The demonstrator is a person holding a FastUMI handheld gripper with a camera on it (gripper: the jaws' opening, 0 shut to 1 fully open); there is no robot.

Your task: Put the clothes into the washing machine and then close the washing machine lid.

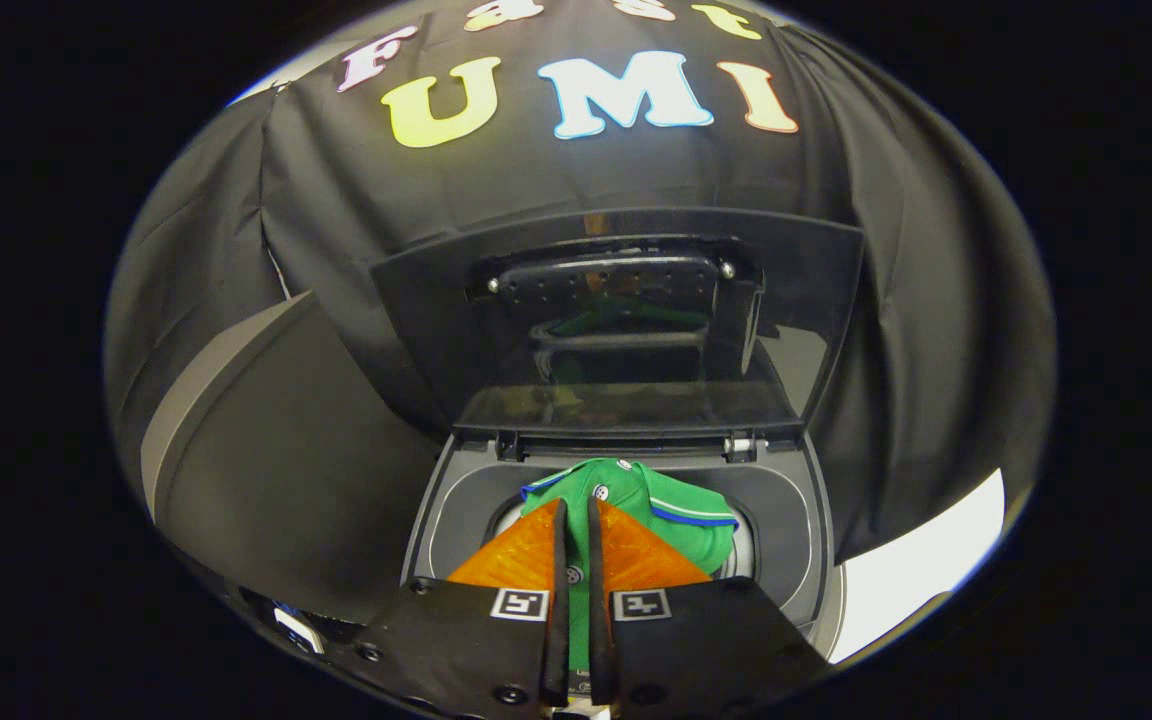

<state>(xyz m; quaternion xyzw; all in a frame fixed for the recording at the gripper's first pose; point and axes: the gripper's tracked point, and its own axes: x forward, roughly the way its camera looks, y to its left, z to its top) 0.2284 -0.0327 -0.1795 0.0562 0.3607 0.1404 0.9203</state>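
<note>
We see a green shirt (651, 500) with white buttons and blue-and-white trim at the collar. It hangs bunched over the round opening of the washing machine (786, 520), its upper part spread from 11 to 2 o'clock of the fingers. A narrow strip of the same cloth runs down between the two fingers.

The gripper (577, 540) is clenched on that strip: both fingers (560, 560) stand almost together, cloth pinched in the slim gap, one button showing in the gap lower down. The tips sit right above the drum mouth, at the 6 o'clock side of the opening.

The grey top of the machine rings the drum; its rim curves away at 3 and 9 o'clock of the shirt. At 12 o'clock the lid (626, 320) stands raised, hinged at the back edge, dark and see-through, with a faint green reflection in its pane.

Beyond the lid, black cloth (336, 200) hangs as the back wall. At 9 to 10 o'clock of the machine sits a large dark grey curved form (276, 470); we cannot tell what it is. At 4 o'clock a pale surface (921, 570) shows beside the machine.
</note>
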